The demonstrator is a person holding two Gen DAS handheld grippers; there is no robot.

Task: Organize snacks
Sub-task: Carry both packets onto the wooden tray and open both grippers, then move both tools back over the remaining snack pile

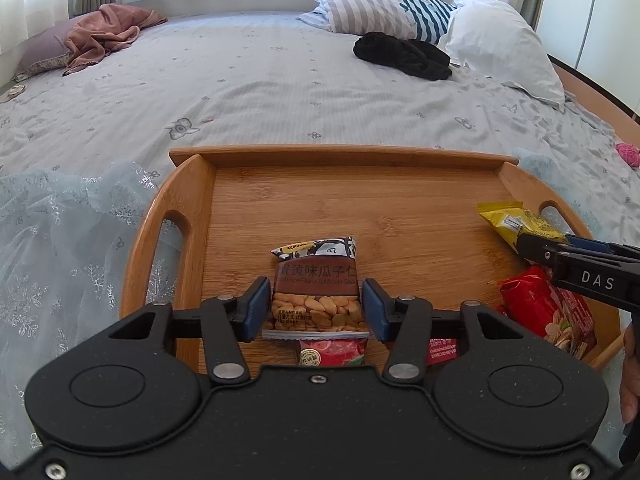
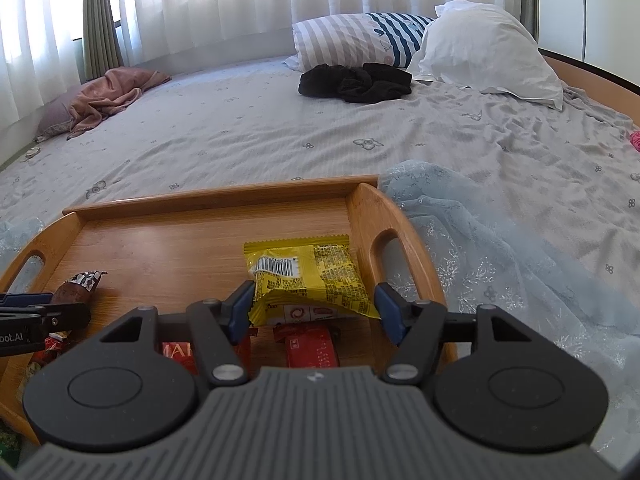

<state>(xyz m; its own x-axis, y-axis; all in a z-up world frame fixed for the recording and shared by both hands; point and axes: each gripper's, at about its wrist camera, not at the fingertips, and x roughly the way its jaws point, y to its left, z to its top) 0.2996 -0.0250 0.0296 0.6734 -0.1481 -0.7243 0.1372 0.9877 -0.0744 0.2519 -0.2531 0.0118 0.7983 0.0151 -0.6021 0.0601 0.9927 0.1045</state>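
Left tool brackets the brown sunflower-seed packet, unpinched; right tool loosely straddles the yellow crinkled packet beside the bamboo tray's right rim; the tray's far half lies bare.

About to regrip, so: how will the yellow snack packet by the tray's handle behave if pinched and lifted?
The yellow packet looks like thin creased foil: probably light and floppy, sagging beyond the right gripper. Its glossy film may slip between the pads.

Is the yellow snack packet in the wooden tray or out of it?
In. The yellow snack packet lies on the wooden tray floor near its right handle, between the open right tongs.
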